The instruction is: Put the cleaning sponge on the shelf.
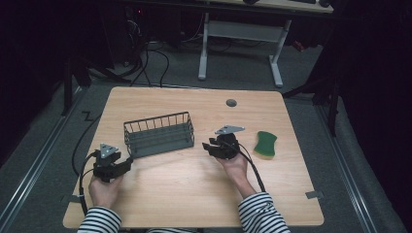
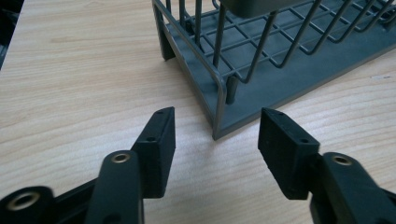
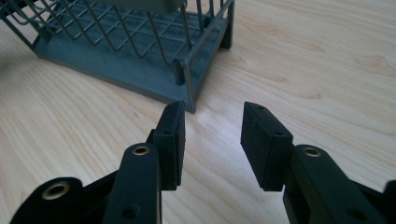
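High view: my striped sleeves at the near edge, then my left gripper (image 1: 112,164) and right gripper (image 1: 217,145), one at each end of the grey wire basket (image 1: 159,134); the basket sits on the wooden table (image 1: 194,194) with its long axis running left to right between my hands, each gripper just off its own short end, neither touching; a green sponge (image 1: 266,144) lies beyond my right hand, away from the basket. Left gripper view: my jaws stand apart with bare wood between them, nothing gripped; the basket's near corner post (image 2: 218,109) rises just ahead, roughly centred in the gap. Right gripper view: jaws likewise apart and empty, the gap narrower; the basket's corner (image 3: 189,88) lies ahead and slightly left of centre. Judgement: a two-handed lift looks set up; both hands about equally near; the right needs a small shift toward the corner.
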`<state>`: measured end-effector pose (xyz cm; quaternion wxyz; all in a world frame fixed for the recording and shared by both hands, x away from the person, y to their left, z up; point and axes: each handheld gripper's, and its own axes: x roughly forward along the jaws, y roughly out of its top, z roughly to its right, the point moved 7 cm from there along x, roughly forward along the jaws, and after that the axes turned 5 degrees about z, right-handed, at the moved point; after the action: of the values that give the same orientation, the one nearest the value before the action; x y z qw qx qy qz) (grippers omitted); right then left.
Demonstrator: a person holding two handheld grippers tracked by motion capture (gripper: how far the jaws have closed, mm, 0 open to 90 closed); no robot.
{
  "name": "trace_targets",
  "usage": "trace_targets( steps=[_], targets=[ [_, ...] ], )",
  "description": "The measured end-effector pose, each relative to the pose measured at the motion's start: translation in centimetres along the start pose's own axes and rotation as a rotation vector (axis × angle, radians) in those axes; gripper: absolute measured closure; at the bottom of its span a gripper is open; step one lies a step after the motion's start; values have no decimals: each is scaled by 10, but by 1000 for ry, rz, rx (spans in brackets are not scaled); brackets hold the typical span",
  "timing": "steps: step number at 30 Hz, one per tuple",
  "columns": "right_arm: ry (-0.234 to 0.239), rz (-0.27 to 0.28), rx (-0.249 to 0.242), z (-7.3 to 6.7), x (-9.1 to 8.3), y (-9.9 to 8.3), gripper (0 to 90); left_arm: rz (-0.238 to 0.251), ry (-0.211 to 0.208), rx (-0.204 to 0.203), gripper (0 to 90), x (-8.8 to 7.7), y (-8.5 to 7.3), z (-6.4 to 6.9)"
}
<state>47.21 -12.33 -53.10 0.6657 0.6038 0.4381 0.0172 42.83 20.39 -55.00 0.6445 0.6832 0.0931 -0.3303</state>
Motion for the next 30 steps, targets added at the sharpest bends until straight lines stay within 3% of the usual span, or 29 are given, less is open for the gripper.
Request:
trace_targets(
  steps=[8, 15, 22, 30],
  targets=[
    [22, -31, 5, -8, 32, 3, 646, 5, -18, 14, 628, 8, 3, 2],
    [22, -44, 1, -11, 48, 0, 702, 2, -31, 23, 708, 13, 3, 3],
    [21, -35, -3, -9, 52, 0, 788, -9, -39, 32, 782, 16, 2, 2],
    [12, -49, -38, -12, 53, 1, 861, -16, -53, 23, 857, 17, 1, 1]
  ],
)
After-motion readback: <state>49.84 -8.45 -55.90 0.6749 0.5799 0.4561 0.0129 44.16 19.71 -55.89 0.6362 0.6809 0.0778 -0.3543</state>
